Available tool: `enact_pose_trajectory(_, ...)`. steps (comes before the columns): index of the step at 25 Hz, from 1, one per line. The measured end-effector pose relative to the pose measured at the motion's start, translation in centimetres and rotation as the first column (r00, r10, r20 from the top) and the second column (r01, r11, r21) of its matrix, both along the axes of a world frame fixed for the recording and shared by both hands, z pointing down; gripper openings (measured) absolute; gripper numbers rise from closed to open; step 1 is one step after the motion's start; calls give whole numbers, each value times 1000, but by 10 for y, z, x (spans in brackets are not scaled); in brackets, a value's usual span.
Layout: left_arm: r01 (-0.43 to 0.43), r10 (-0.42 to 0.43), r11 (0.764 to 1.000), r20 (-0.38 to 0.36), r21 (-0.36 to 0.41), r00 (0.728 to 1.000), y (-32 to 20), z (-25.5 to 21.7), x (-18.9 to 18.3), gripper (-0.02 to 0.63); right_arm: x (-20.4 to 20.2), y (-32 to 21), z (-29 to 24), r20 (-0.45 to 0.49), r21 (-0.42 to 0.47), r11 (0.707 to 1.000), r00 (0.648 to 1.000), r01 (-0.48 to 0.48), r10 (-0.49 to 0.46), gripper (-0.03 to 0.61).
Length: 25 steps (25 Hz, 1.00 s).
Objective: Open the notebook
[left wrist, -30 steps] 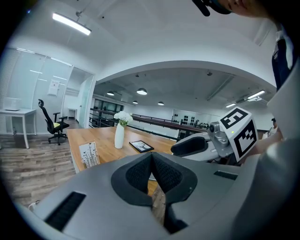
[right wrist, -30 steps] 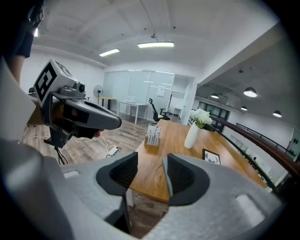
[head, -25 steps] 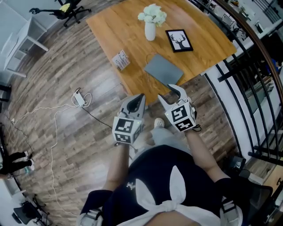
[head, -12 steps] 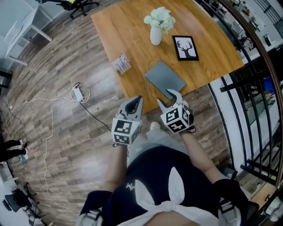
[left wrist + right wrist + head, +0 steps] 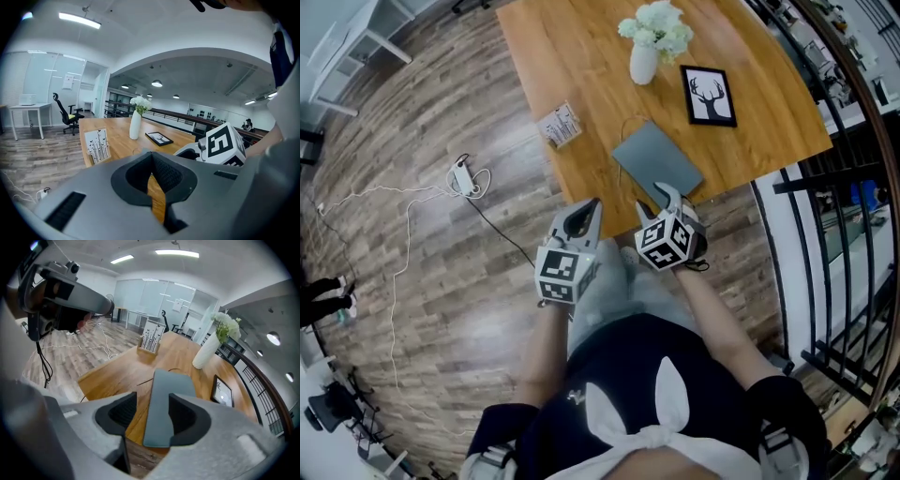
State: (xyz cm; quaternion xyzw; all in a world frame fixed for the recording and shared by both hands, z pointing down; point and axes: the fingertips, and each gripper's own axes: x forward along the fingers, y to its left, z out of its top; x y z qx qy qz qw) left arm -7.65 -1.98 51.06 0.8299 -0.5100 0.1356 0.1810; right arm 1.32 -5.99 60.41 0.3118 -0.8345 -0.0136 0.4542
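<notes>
Beside wooden table [image 5: 581,75], right gripper [image 5: 659,201], jaws apart, points at notebook [image 5: 658,164].

Flower vase [image 5: 643,64], deer picture [image 5: 712,96]

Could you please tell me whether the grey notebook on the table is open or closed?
Closed. The notebook lies flat on the table, only its grey cover showing, no pages visible.

**Two claws held level, one closed, one spread**

The person holds both claws side by side in front of the torso, with the left forearm [image 5: 546,342] and right forearm [image 5: 714,314] reaching forward. The left claw [image 5: 589,210] has its jaws drawn together, leaving only a thin slit, and grips nothing. The right claw [image 5: 660,201], just beside it, has its jaws well apart and grips nothing.
</notes>
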Motion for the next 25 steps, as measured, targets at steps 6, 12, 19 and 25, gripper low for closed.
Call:
enact_pose_trajectory(6, -37, 36, 998, -11, -51, 999, -17, 18, 2, 17, 1, -12, 38, -84, -50, 999, 996, -3, -1, 210)
enact_pose_trajectory(12, -85, 83, 993, -27, -78, 996, -30, 24, 2, 17, 1, -18, 55, -138, -82, 997, 990, -8, -3, 205)
enact_pose_trajectory(19, -116, 113, 988, -37, -99, 993, -39, 29, 4, 17, 5, -23, 67, -183, -117, 993, 983, -31, 9, 202)
enact_pose_trajectory(25, -125, 120, 985, -46, -120, 992, -44, 36, 3, 17, 12, -27, 76, -228, -102, 993, 973, -54, 29, 164)
